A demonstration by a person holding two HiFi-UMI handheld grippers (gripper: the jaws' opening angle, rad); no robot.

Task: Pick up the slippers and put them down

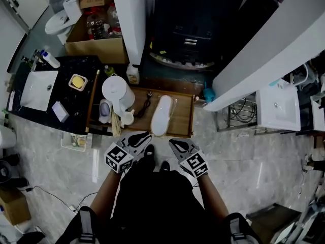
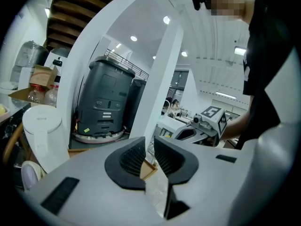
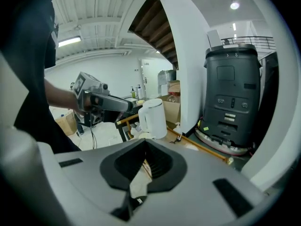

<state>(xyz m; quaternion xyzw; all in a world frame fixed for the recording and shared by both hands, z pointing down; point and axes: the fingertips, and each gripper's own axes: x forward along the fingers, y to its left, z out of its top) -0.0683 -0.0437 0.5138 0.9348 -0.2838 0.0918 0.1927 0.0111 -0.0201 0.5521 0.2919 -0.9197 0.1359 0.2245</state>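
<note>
One white slipper (image 1: 161, 115) lies lengthwise on a low wooden tray-top table (image 1: 185, 118) straight ahead of me. Both grippers hang side by side over the marble floor, short of the table's near edge and apart from the slipper. My left gripper (image 1: 139, 139) (image 2: 149, 142) has its jaws a narrow gap apart with nothing between them. My right gripper (image 1: 177, 146) (image 3: 146, 142) is shut and empty. Each gripper view shows the other gripper beside it: the right gripper (image 2: 207, 121) and the left gripper (image 3: 101, 100). I see no second slipper.
A white kettle (image 1: 118, 91) (image 3: 153, 117), cups and a black cable (image 1: 147, 105) share the table's left part. A black counter with a sink (image 1: 38, 88) is further left. Behind stand a white pillar (image 1: 136, 19), a cardboard box (image 1: 94, 39) and a dark grey machine (image 1: 188, 34).
</note>
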